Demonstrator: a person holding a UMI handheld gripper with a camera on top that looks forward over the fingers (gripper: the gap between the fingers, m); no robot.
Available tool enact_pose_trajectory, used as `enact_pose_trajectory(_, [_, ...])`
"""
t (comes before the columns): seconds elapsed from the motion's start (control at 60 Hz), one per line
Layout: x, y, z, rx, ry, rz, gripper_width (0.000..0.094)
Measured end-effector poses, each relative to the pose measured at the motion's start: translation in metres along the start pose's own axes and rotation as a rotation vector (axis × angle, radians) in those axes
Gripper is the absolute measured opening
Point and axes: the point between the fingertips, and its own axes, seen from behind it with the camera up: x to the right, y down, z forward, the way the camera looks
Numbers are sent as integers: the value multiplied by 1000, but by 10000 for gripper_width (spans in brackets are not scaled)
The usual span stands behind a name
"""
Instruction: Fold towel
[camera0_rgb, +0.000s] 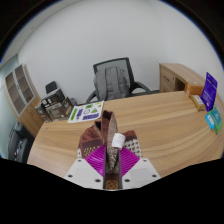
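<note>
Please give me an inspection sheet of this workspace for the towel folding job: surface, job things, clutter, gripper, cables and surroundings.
Surface: wooden table, mostly bare.
Job's things: a brown patterned cloth, likely the towel, hangs between the fingers; a small white tag shows on it.
Clutter: a printed sheet on the table's far side; a purple box and a small teal item at the table's end.
Grippers: hand-held gripper appears shut on the towel, raised above the table.
Cables: nothing seen.
Surroundings: grey office chair behind the table, wooden cabinet beside it, shelving opposite, plain white wall.
</note>
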Motion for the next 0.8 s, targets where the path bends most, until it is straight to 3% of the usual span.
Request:
enact_pose_trajectory(0.1, [36, 11, 11, -18, 71, -45, 414])
enact_pose_trajectory(0.183, [63, 13, 7, -25, 148, -59, 753])
enact_pose_trajectory(0.233, [72, 7, -3, -9, 178, -62, 870])
enact_pose_trajectory(0.5, [38, -3, -88, 42, 200, -157, 855])
enact_pose_trajectory(0.8, [-41, 33, -238, 118, 225, -201, 861])
